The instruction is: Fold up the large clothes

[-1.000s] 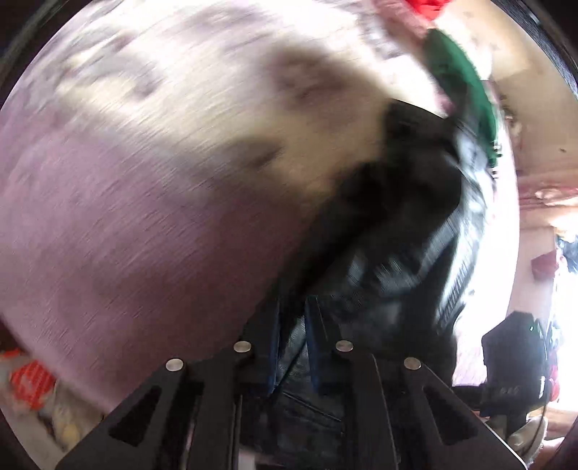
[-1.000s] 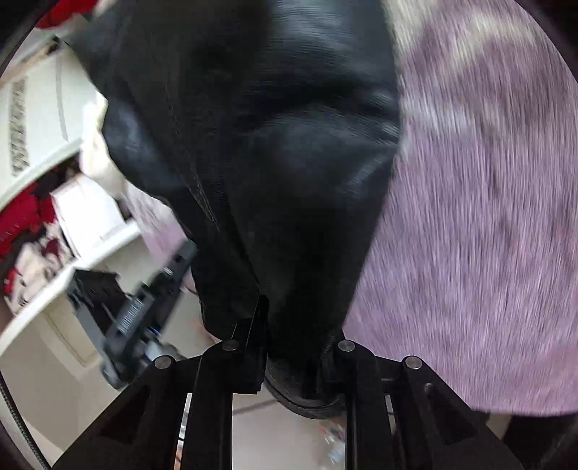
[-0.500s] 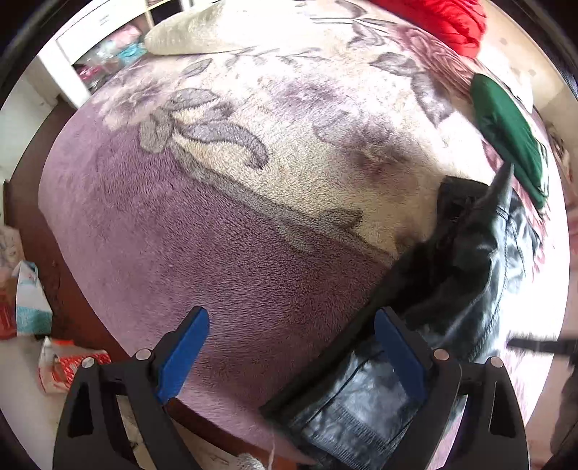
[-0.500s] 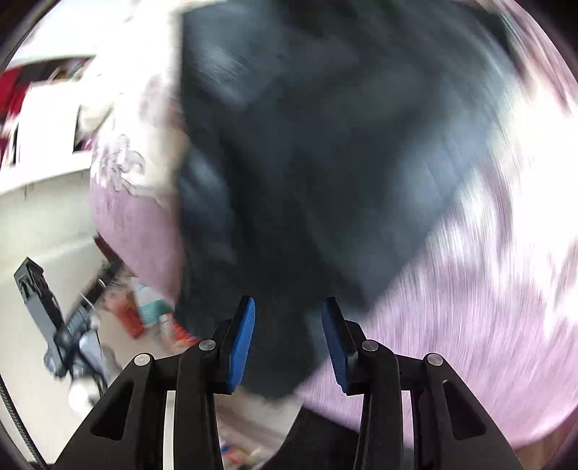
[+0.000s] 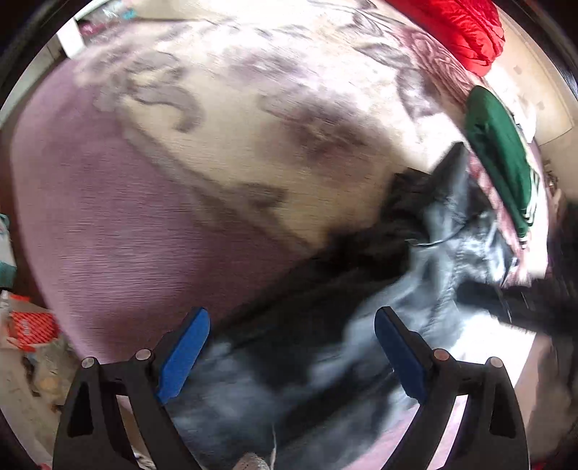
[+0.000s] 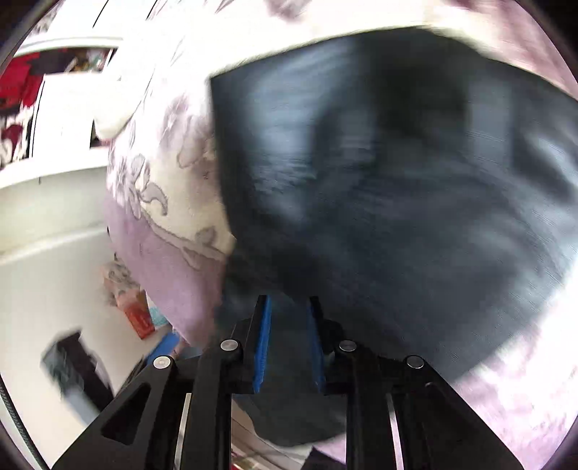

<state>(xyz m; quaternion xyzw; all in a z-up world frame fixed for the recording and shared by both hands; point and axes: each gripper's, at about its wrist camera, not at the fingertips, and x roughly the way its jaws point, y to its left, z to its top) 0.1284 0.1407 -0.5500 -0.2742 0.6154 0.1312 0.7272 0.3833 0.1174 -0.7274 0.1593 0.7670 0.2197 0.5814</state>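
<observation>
A black leather jacket [image 5: 415, 274] lies crumpled on the purple floral blanket [image 5: 137, 231] of a bed, at the right and bottom of the left wrist view. My left gripper [image 5: 290, 347] is wide open above the jacket's near edge, holding nothing. In the right wrist view the jacket [image 6: 397, 173] fills most of the frame, spread on the blanket [image 6: 169, 260] near the bed's edge. My right gripper [image 6: 288, 336] has its blue pads close together with jacket fabric between them. Both views are motion-blurred.
A green garment [image 5: 502, 155] and a red one [image 5: 466, 25] lie at the far right of the bed. The bed's edge drops to a floor with red and white packets [image 5: 29, 325]. White shelving [image 6: 54, 119] stands left in the right wrist view.
My left gripper has let go of the jacket, opened wide and stays open. My right gripper opened partly half a second ago and has now narrowed on the fabric. The jacket has dropped onto the bed.
</observation>
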